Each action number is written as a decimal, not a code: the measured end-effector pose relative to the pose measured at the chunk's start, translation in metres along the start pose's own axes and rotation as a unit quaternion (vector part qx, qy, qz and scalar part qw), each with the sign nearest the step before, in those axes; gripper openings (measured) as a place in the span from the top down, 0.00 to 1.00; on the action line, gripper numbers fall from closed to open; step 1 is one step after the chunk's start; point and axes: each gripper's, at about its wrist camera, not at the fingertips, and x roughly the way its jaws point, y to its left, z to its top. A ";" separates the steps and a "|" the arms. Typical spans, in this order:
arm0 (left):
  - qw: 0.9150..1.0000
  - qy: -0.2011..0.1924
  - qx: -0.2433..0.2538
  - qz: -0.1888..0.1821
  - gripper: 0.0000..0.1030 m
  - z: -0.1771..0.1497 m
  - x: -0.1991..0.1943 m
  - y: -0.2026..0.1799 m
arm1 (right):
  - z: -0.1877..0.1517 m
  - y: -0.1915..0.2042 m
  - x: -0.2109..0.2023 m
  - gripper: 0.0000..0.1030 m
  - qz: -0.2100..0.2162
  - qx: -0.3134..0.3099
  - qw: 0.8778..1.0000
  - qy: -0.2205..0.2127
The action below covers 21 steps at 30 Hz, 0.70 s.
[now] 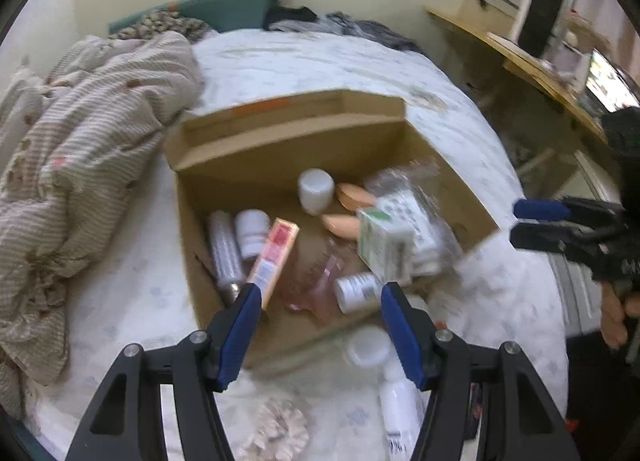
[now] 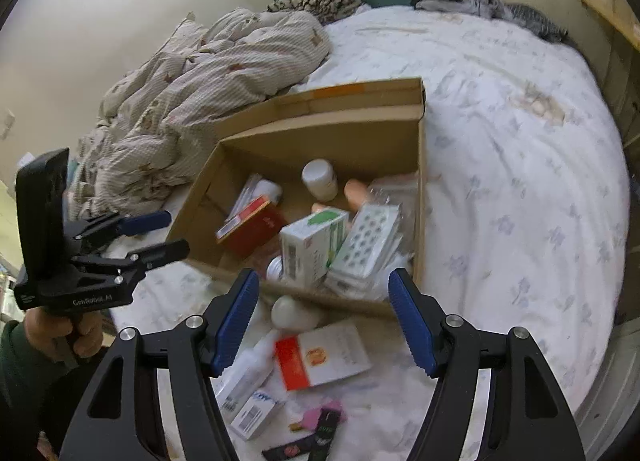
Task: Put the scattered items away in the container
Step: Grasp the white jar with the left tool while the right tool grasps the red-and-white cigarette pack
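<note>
Both grippers hover with fingers apart, holding nothing. The red-and-white box (image 2: 322, 355) lies on the bed just outside the cardboard box's (image 2: 420, 197) near wall, directly below the right gripper (image 2: 324, 305), long axis crosswise; the left gripper (image 1: 316, 311) is farther.

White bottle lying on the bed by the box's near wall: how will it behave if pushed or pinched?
The white bottle looks round and lies on its side, so it probably rolls. Smooth plastic may slip between pads. The soft bed should slow it.

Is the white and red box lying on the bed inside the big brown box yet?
No, it's out. The white and red box lies flat on the bedsheet before the cardboard box.
</note>
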 end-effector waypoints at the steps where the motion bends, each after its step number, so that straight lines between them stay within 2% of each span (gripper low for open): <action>1: 1.000 0.005 0.002 -0.005 0.39 -0.003 0.000 0.000 | -0.002 -0.002 0.000 0.30 0.004 0.004 1.000 0.006; 4: 0.999 0.033 0.002 -0.015 0.39 -0.011 0.006 0.002 | -0.010 -0.007 0.007 0.30 0.012 0.012 0.999 0.031; 7: 0.997 0.078 0.002 -0.026 0.39 -0.020 0.020 0.003 | -0.016 -0.009 0.018 0.30 0.009 0.016 0.998 0.056; 10: 0.993 0.117 0.028 0.005 0.39 -0.031 0.037 -0.004 | -0.021 -0.009 0.031 0.30 0.001 0.011 0.997 0.080; 14: 0.990 0.134 0.045 0.013 0.39 -0.036 0.050 -0.012 | -0.030 -0.011 0.049 0.30 -0.011 0.002 0.993 0.117; 16: 0.989 0.136 0.050 0.012 0.39 -0.037 0.056 -0.017 | -0.037 -0.011 0.064 0.30 -0.009 0.000 0.989 0.149; 19: 0.987 0.141 0.065 0.029 0.39 -0.037 0.066 -0.026 | -0.050 -0.005 0.086 0.29 -0.017 -0.016 0.983 0.182; 21: 0.986 0.147 0.068 0.026 0.39 -0.036 0.073 -0.030 | -0.058 0.004 0.100 0.27 -0.020 -0.038 0.978 0.203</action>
